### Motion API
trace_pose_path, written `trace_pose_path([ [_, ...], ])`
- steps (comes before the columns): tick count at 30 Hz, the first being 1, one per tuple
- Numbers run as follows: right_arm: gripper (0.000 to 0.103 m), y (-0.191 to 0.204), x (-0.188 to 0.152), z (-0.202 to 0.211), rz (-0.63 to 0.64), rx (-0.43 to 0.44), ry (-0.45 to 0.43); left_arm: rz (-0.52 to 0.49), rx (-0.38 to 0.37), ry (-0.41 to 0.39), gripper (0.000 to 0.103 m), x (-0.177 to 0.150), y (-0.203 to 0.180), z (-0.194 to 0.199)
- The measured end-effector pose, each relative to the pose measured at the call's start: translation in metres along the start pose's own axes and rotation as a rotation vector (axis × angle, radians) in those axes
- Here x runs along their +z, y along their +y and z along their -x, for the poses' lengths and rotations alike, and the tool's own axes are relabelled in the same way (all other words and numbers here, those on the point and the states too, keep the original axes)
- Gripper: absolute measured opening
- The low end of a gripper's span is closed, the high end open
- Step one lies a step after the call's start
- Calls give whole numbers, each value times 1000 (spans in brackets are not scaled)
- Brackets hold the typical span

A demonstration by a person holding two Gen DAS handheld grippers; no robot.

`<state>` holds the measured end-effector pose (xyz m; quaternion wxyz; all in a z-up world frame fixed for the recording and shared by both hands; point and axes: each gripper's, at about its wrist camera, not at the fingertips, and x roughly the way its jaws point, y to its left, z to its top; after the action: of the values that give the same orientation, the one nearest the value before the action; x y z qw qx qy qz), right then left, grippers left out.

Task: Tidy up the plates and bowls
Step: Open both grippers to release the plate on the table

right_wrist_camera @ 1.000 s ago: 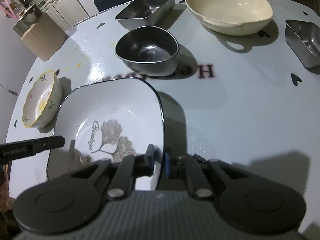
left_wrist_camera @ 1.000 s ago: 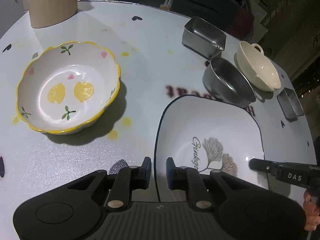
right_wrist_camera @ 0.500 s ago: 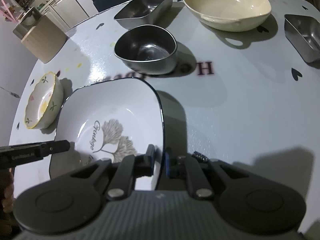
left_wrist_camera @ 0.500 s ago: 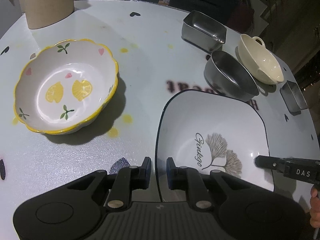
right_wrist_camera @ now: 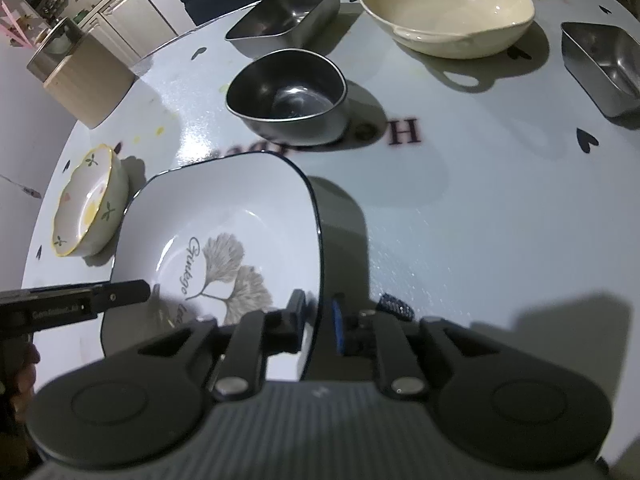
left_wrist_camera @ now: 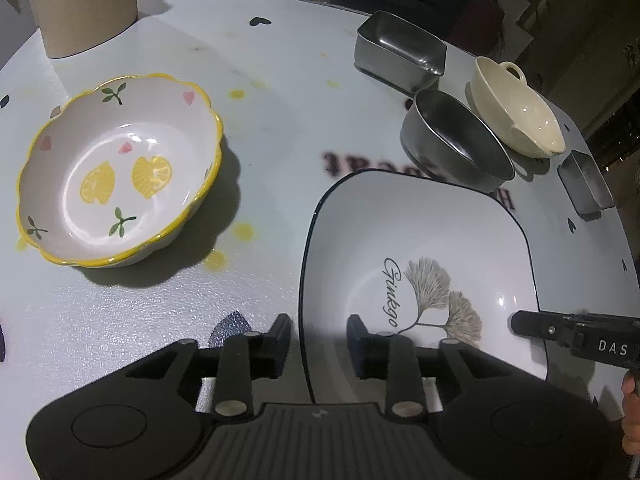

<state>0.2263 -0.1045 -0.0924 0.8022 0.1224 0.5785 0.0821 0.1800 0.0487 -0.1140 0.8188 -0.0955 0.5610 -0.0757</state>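
The square ginkgo plate (left_wrist_camera: 420, 248) lies on the white table (left_wrist_camera: 280, 92) beside the lemon bowl (left_wrist_camera: 116, 184). Both grippers straddle opposite rims, the left gripper (left_wrist_camera: 318, 334) and right gripper (right_wrist_camera: 318, 312) opening, pads clear of the rim.

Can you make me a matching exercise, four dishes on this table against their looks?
1. square plate
2. scalloped bowl
3. handled dish
4. round metal bowl

A. cream, plain inside
B. yellow rim, lemons inside
C. dark rim, leaf print
D. shiny grey steel

Pairs: 1-C, 2-B, 3-A, 4-D
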Motion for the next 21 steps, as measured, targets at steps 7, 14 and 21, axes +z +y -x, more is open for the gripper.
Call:
trace_pose_path([
  [7,40,2,-4,4,15,6,-19,-13,17,-10,59,-1,-1,4],
  [14,60,2,-7,15,39,10,-46,-31,46,-45,79,-5,-4,16],
  [21,78,1,-13,31,69,-10,-102,-46,67,-98,99,-8,-8,33],
])
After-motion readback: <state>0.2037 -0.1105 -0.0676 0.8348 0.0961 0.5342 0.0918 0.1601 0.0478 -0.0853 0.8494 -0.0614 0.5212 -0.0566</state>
